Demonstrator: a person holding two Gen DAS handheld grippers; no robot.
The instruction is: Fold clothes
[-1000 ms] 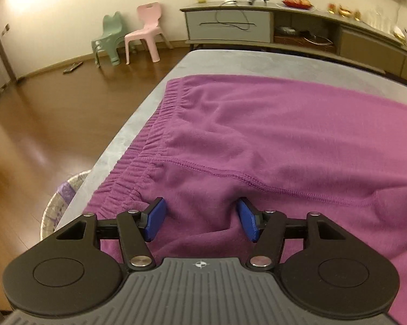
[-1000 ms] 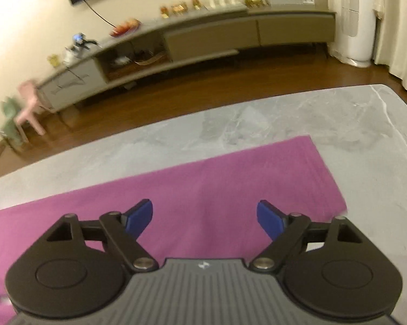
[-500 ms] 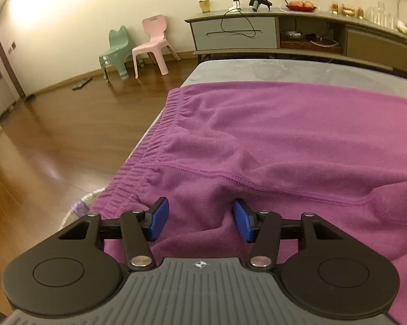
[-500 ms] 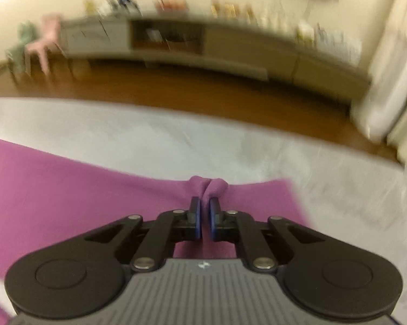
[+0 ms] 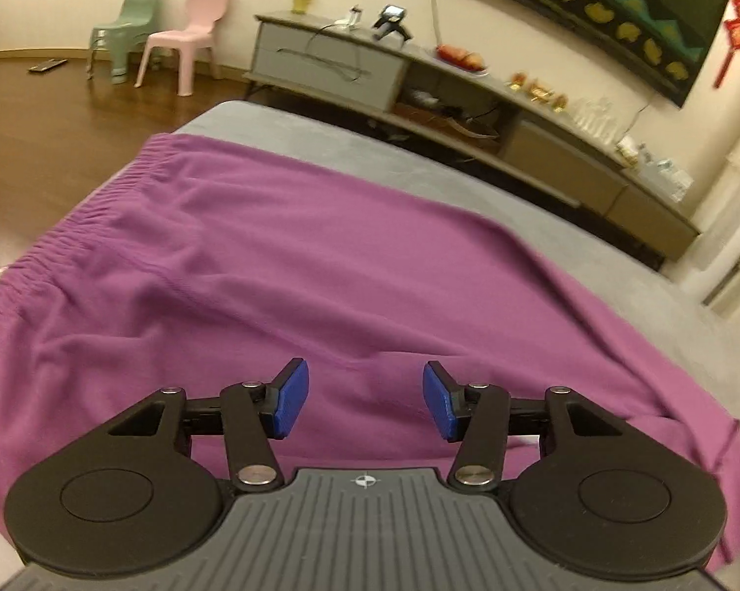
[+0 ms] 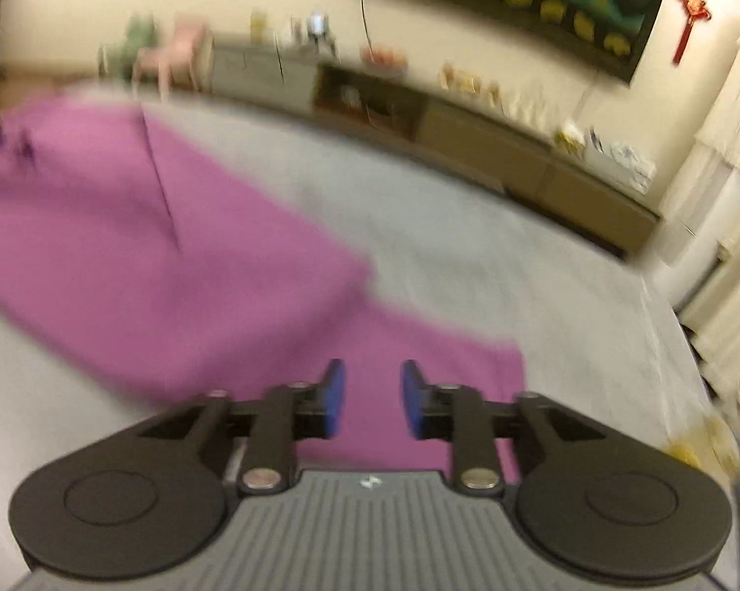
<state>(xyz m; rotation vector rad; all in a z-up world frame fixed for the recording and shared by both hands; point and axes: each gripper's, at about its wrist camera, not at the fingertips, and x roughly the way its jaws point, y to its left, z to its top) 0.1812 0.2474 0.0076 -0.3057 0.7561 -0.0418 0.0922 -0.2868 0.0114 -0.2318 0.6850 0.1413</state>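
Two grippers hang over purple trousers (image 5: 350, 256) spread flat on the grey bench (image 5: 557, 231). On the left, the elastic waistband (image 5: 49, 241) lies at the bench's edge, and the left gripper (image 5: 365, 406) sits just above the cloth with blue pads (image 5: 291, 406) wide apart, empty. To the right, in a blurred view, the right gripper (image 6: 367, 401) stands narrowly parted over a trouser leg end (image 6: 468, 369), holding nothing.
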